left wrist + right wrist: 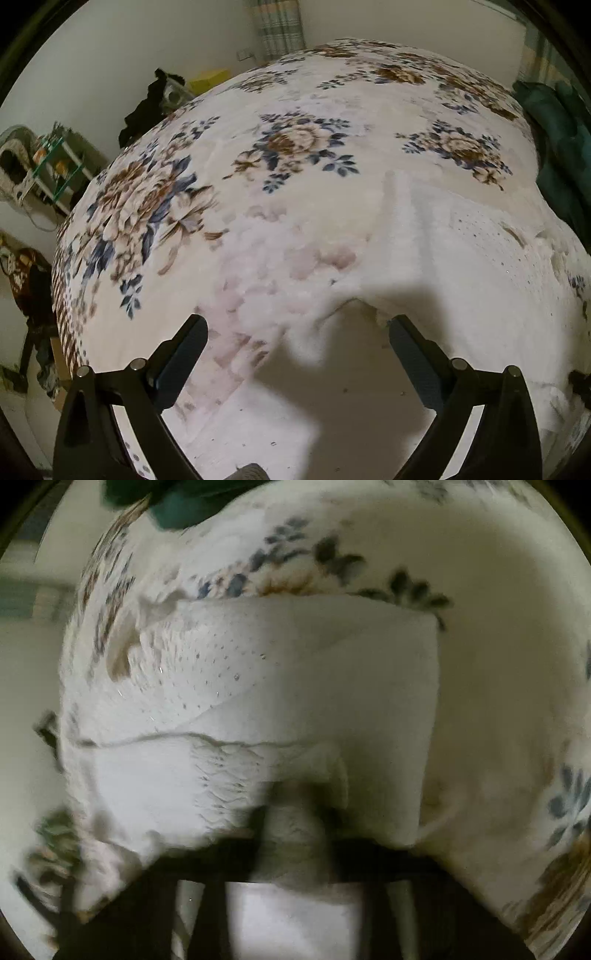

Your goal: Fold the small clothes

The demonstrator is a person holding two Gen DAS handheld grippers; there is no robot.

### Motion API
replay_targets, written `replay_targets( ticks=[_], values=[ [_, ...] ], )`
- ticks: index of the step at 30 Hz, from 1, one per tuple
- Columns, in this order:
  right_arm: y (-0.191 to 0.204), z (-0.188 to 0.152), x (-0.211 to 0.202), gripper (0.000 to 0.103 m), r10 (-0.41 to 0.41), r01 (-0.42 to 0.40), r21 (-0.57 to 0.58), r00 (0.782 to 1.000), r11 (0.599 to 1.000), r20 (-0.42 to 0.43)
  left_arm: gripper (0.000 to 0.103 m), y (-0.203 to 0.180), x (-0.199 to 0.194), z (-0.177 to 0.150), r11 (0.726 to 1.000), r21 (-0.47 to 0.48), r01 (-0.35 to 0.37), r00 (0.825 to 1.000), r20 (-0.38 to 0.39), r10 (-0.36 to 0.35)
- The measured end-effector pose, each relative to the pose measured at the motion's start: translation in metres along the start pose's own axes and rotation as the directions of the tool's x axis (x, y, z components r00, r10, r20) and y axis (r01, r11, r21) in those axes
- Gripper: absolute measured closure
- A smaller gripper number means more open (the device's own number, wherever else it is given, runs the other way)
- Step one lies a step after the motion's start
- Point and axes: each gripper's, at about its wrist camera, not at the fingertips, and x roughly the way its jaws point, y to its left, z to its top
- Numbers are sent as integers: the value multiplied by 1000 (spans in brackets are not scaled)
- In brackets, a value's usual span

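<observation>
Bedroom, pale walls, clutter at 9 o'clock in the left wrist view; work surface is a bed under a floral blanket (295,147), cream with blue-brown flowers. Dark green bedding (561,140) bunched at 2 o'clock.

Left gripper (297,343) jaws spread wide, nothing between them, hovering over the blanket with the white garment (461,251) off toward 3 o'clock. Right gripper (295,834) view is blurred and dark; fingers look drawn close with white cloth bunched between them, so likely pinching the garment's near edge, not certain.

Step in hand looks like carrying a fold across. To do it well: keep the right pinch firm on the hem, lift low, lay the flap square onto the far edge. Left claw should come in from 9 o'clock to pin or grab the other corner so the layer underneath doesn't drag.

In the right view, garment (295,672) fills the centre: white, soft, dotted eyelet panel at 10 o'clock, ruffled trim across the middle, one flat flap already lying over toward 2 o'clock. Rumpled at the left edge. Small, thin, will slide easily on the fleece.
</observation>
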Motion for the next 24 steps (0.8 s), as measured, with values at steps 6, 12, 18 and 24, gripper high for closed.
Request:
replay_targets(
  ticks=[6, 12, 18, 24],
  values=[
    [7, -2, -51, 99, -131, 138, -19, 967, 990, 217, 3, -8, -2, 10, 1000, 10, 9, 1000, 18, -9],
    [-29, 18, -32, 93, -143, 142, 21, 983, 990, 114, 3, -25, 27, 41, 999, 40, 36, 999, 6, -36],
    [-25, 5, -52, 39, -73, 62, 66, 982, 996, 176, 3, -54, 83, 71, 990, 133, 47, 998, -37, -43],
    [-34, -14, -5, 39, -154, 155, 67, 988, 986, -21, 2, -52, 123, 68, 980, 180, 88, 987, -147, -62]
  ],
)
